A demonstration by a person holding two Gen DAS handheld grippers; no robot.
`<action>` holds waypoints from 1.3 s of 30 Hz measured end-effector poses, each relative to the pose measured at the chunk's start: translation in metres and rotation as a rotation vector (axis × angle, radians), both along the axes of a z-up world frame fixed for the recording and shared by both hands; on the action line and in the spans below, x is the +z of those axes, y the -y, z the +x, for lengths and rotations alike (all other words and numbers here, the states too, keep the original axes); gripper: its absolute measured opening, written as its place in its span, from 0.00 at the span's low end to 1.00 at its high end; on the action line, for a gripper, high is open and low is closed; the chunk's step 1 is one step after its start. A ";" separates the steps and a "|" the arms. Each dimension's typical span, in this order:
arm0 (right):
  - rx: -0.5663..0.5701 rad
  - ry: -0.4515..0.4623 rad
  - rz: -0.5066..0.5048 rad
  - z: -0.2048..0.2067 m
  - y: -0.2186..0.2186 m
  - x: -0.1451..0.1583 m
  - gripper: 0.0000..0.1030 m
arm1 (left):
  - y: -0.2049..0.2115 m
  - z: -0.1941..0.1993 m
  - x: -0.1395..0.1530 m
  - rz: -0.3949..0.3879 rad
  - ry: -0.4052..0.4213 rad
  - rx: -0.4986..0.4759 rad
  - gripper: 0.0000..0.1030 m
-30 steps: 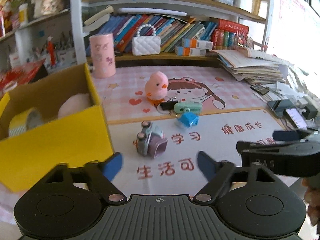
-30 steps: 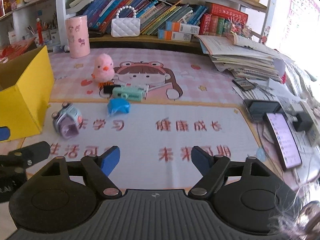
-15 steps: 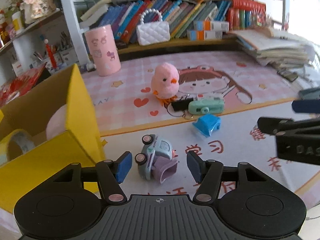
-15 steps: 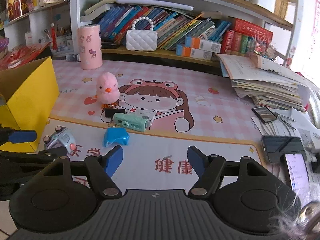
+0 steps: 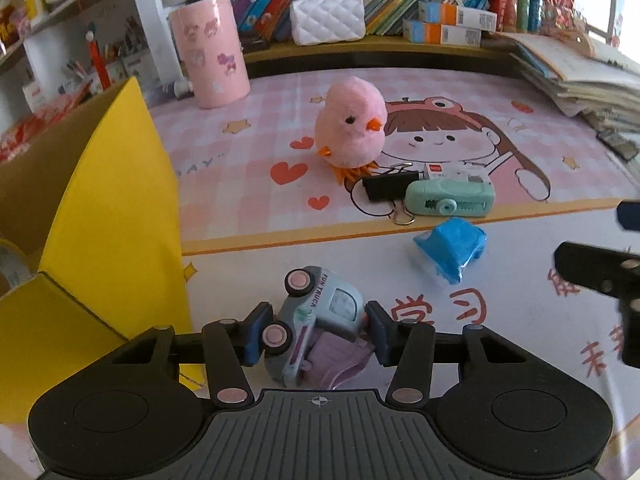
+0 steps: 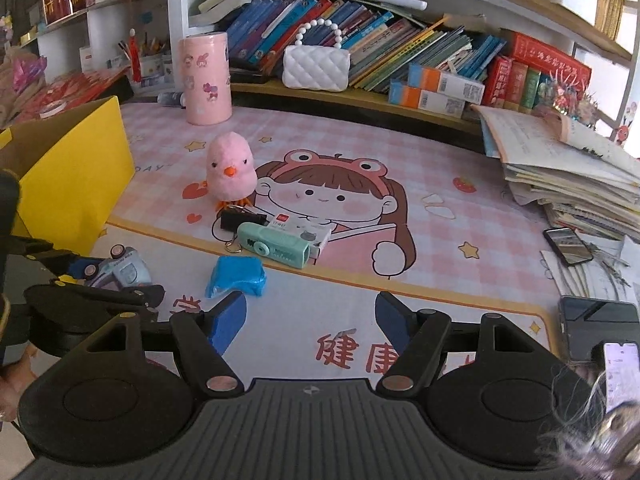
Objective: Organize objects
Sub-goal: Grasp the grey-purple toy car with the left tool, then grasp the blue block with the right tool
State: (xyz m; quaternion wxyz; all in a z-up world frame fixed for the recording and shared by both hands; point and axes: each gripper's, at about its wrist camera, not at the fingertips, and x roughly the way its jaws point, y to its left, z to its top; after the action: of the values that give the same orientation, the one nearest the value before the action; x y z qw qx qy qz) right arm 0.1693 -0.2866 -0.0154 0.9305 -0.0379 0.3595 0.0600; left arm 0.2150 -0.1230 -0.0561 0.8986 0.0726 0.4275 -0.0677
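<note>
Left gripper has its two blue pads pressed against either side of the toy truck, which lies tipped on its side on the tabletop with its pink wheels facing left (the words "FUN TRUCK" read along its pale blue body). Just to the left of the truck stands the yellow box, open at the top, with a roll of tape partly showing inside at the frame edge.

Right gripper hangs over the white part of the mat with its fingers spread wide apart and nothing between them. Ahead of it and slightly left lies a blue sharpener, well apart from the truck. Beyond that, a mint green stapler-shaped item rests against a small white carton, with a black binder clip touching its left end. A pink plush chick stands upright just behind the clip. Farther back, a pink cylindrical holder stands near the shelf edge, and a white quilted purse sits on the lower shelf in front of the books. A stack of papers fills the right side, with phones near it.
</note>
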 end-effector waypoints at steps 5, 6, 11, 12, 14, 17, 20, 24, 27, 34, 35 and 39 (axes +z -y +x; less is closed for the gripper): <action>0.033 -0.031 0.043 0.016 -0.006 -0.005 0.67 | -0.005 -0.014 0.017 -0.060 0.016 -0.020 0.47; 0.044 -0.037 0.051 0.019 -0.008 -0.006 0.67 | -0.005 -0.017 0.020 -0.068 0.019 -0.020 0.47; 0.061 -0.105 0.117 0.048 -0.018 -0.020 0.61 | -0.020 -0.028 0.024 -0.097 0.000 0.035 0.47; 0.057 -0.124 0.126 0.054 -0.019 -0.024 0.60 | -0.022 -0.031 0.024 -0.093 -0.004 0.038 0.47; 0.067 -0.147 0.134 0.064 -0.023 -0.028 0.57 | -0.028 -0.036 0.024 -0.094 -0.008 0.048 0.47; 0.091 -0.159 0.120 0.072 -0.032 -0.033 0.56 | -0.037 -0.043 0.026 -0.103 0.001 0.071 0.47; 0.109 -0.171 0.102 0.074 -0.041 -0.039 0.51 | -0.045 -0.049 0.027 -0.111 0.007 0.094 0.47; 0.113 -0.151 0.055 0.073 -0.049 -0.042 0.43 | -0.053 -0.059 0.030 -0.122 0.018 0.110 0.47; 0.115 -0.128 0.056 0.071 -0.049 -0.040 0.39 | -0.058 -0.065 0.033 -0.132 0.029 0.111 0.47; 0.103 -0.060 0.057 0.045 -0.056 -0.018 0.38 | -0.072 -0.079 0.035 -0.167 0.046 0.118 0.47; 0.093 -0.060 0.059 0.040 -0.058 -0.014 0.38 | -0.075 -0.081 0.035 -0.174 0.047 0.120 0.47; 0.054 -0.088 0.114 0.018 -0.063 0.000 0.38 | -0.089 -0.092 0.040 -0.200 0.060 0.131 0.47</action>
State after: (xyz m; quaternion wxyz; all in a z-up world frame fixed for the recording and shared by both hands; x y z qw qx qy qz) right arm 0.1870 -0.2232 -0.0158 0.9124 0.0084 0.3951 0.1071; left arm 0.1234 -0.0339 -0.0164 0.9162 -0.0434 0.3953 -0.0490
